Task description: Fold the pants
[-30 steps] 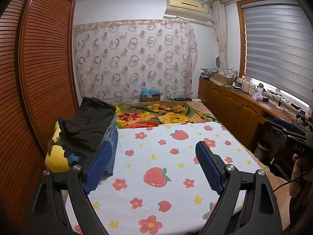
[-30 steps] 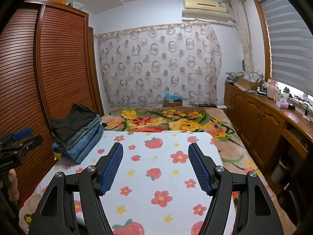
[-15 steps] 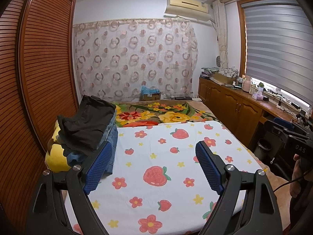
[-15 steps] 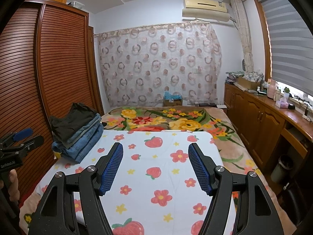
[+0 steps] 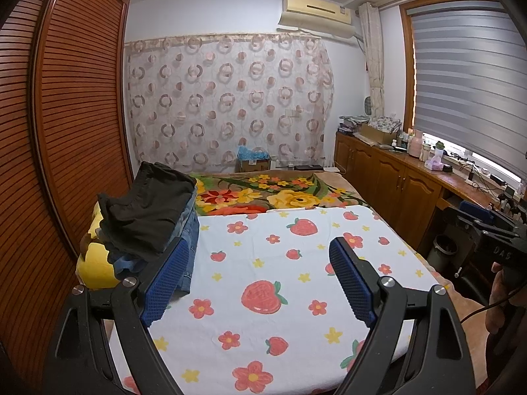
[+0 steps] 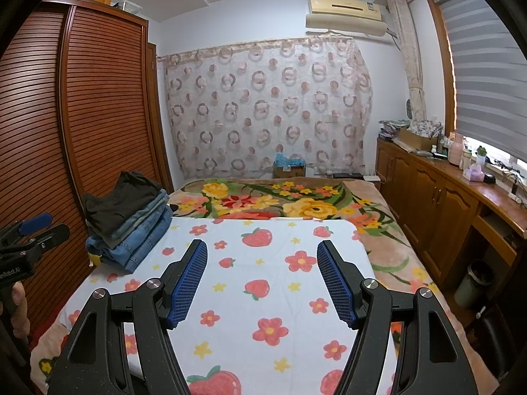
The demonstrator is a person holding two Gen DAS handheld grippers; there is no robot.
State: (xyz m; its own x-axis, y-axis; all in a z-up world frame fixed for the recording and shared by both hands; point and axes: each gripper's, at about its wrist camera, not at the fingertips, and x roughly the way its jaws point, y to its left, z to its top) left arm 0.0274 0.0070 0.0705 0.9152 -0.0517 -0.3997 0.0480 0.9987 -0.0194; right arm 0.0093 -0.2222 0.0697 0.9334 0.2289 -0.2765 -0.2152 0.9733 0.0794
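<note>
At left of both frames, the stack of pants (image 5: pixel 148 220) (image 6: pixel 131 223) hasn't moved; my left gripper (image 5: pixel 260 279) and right gripper (image 6: pixel 262 283) still hover spread and empty, so folded or waiting, I can't tell.

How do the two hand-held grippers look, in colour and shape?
Both look alike. The left hand-held gripper and the right hand-held gripper each have black angular frames with triangular cut-outs, silver round bolts at the joints, and two long fingers faced with blue textured pads. White lettering marks each body.
</note>
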